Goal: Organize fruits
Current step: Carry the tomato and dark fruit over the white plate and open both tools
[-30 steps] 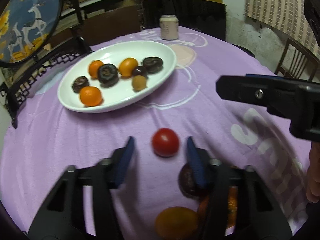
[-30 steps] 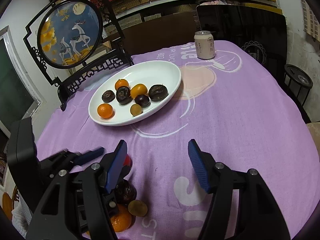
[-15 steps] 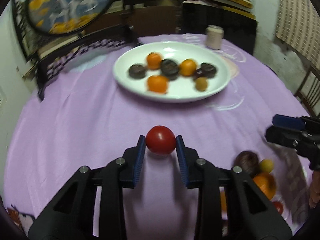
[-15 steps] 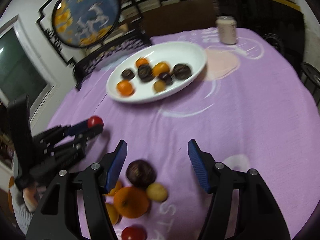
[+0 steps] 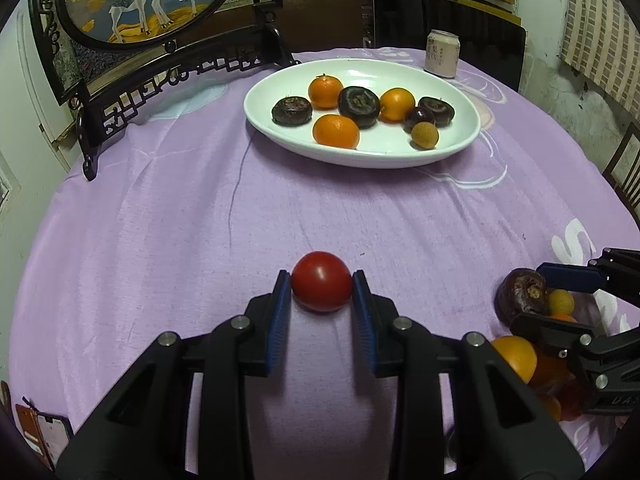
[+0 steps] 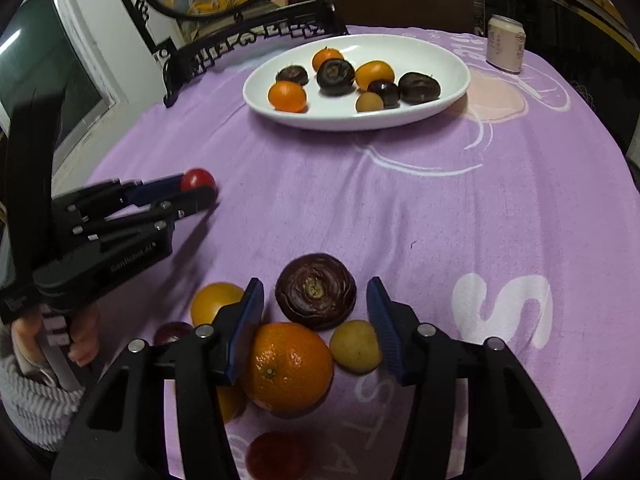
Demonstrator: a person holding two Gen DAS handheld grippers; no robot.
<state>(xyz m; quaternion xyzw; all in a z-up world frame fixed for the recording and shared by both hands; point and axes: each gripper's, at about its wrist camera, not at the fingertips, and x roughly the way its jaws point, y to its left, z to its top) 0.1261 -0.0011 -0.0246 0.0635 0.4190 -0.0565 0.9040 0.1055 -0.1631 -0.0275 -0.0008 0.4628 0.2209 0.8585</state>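
My left gripper (image 5: 321, 286) is shut on a red tomato (image 5: 321, 286) and holds it above the purple cloth; the tomato also shows in the right wrist view (image 6: 197, 179). A white oval plate (image 5: 460, 148) at the back holds several oranges and dark fruits; it also shows in the right wrist view (image 6: 448, 96). My right gripper (image 6: 316, 304) is open over a pile of loose fruit: a dark purple fruit (image 6: 316, 290) lies between its fingers, with an orange (image 6: 287, 364) and a small yellow fruit (image 6: 355, 345) just below.
A drink can (image 5: 441, 53) stands behind the plate. A black-framed deer picture stand (image 5: 140, 4) stands at the back left. More loose fruit (image 6: 216, 302) lies left of the pile. Purple cloth (image 5: 160, 240) covers the round table.
My left gripper closed on the red tomato and carried it to the left, away from the pile. My right gripper came down over the pile around the dark purple fruit.
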